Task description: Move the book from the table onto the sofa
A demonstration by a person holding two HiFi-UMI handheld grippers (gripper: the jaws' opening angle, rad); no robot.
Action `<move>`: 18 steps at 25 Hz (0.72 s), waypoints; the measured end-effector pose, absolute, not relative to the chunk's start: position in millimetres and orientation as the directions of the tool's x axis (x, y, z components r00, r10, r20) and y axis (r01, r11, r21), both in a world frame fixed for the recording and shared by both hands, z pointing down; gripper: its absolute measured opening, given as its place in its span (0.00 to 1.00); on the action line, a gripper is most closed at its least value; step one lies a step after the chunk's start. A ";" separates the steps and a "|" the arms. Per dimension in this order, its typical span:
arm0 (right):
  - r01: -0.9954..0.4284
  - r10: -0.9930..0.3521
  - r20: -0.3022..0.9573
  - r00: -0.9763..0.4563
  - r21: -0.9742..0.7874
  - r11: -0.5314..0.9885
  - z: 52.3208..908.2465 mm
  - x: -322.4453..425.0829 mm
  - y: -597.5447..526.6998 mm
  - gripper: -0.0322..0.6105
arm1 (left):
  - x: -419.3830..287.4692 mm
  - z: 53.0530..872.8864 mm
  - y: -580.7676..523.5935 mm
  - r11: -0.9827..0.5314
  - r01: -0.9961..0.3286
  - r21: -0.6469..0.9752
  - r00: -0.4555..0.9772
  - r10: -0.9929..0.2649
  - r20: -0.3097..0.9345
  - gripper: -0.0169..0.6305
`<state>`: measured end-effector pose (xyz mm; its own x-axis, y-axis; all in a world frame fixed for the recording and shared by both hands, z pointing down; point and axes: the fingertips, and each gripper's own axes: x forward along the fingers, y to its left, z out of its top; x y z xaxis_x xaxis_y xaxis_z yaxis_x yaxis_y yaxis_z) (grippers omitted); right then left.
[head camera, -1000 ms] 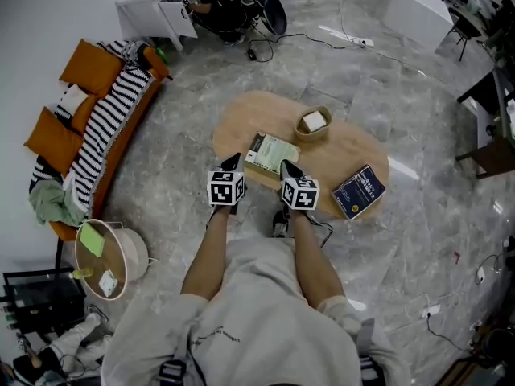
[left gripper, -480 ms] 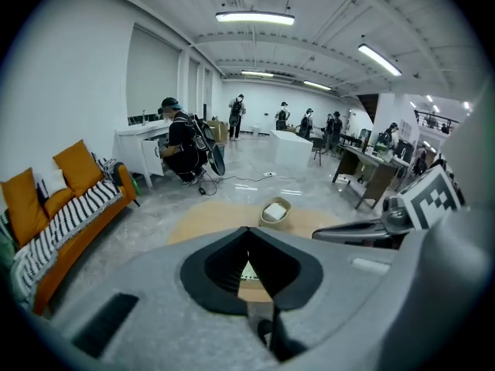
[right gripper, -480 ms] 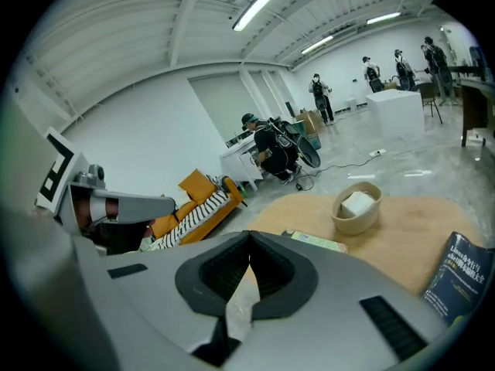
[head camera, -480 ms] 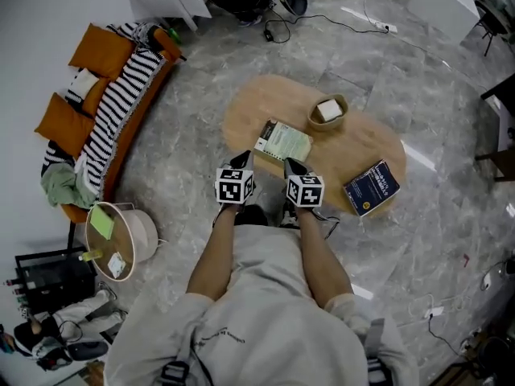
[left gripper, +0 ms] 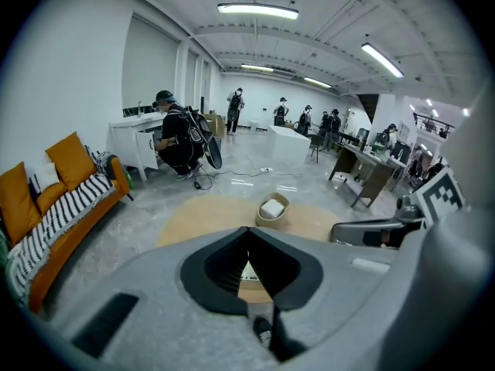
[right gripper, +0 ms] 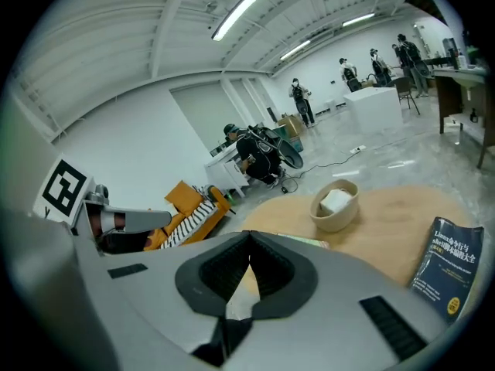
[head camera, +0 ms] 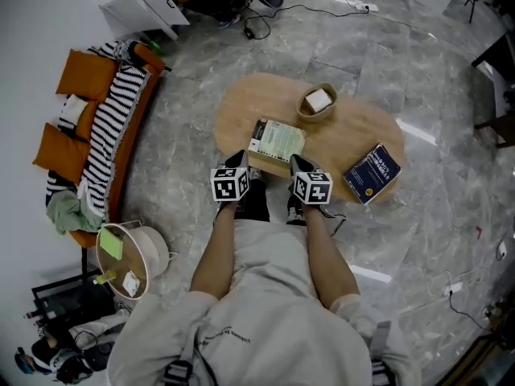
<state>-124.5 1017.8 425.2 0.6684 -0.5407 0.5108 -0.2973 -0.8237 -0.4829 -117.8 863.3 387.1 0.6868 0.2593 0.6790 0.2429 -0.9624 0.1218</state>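
Observation:
A pale green book (head camera: 276, 140) lies on the oval wooden table (head camera: 241, 103), near its front edge. My left gripper (head camera: 240, 159) is shut and empty, its tips at the book's near left corner. My right gripper (head camera: 296, 163) is also shut and empty, by the book's near right corner. In the left gripper view the closed left gripper (left gripper: 249, 231) hides most of the book (left gripper: 247, 273). In the right gripper view the right gripper (right gripper: 249, 235) covers the book (right gripper: 300, 241) except its far edge. The orange sofa (head camera: 129, 139) with a striped blanket stands at the left.
A dark blue book (head camera: 372, 172) lies at the table's right end and a bowl (head camera: 316, 103) holding a white object sits behind the green book. A round side table (head camera: 141, 244) stands at the sofa's near end. A crouching person (left gripper: 176, 141), white cabinet (head camera: 143, 8) and floor cables (head camera: 322, 8) lie beyond.
Both grippers have sunk and come closer to the green book's near edge. Both stayed shut. The head camera shifted a little, so the table sits slightly differently in the picture.

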 end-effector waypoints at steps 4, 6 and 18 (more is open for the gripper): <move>-0.220 -0.482 0.521 0.705 -0.485 -0.847 426.9 -116.6 1044.1 0.06 | -94.7 391.8 877.6 -0.948 0.235 0.215 0.675 0.318 0.665 0.04; -0.171 -0.442 0.536 0.719 -0.480 -0.861 432.7 -118.2 1056.5 0.06 | -83.0 390.5 889.8 -0.932 0.254 0.259 0.672 0.362 0.646 0.04; 0.017 -0.277 0.672 0.686 -0.395 -0.918 476.9 -103.9 1048.8 0.06 | -24.6 449.1 867.2 -0.877 0.316 0.362 0.542 0.480 0.689 0.04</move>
<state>-103.9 1048.8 476.9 0.6864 -0.2769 0.6724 0.0168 -0.9184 -0.3954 -24.6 867.2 449.1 0.5421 0.4805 0.6894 0.3163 -0.8768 0.3623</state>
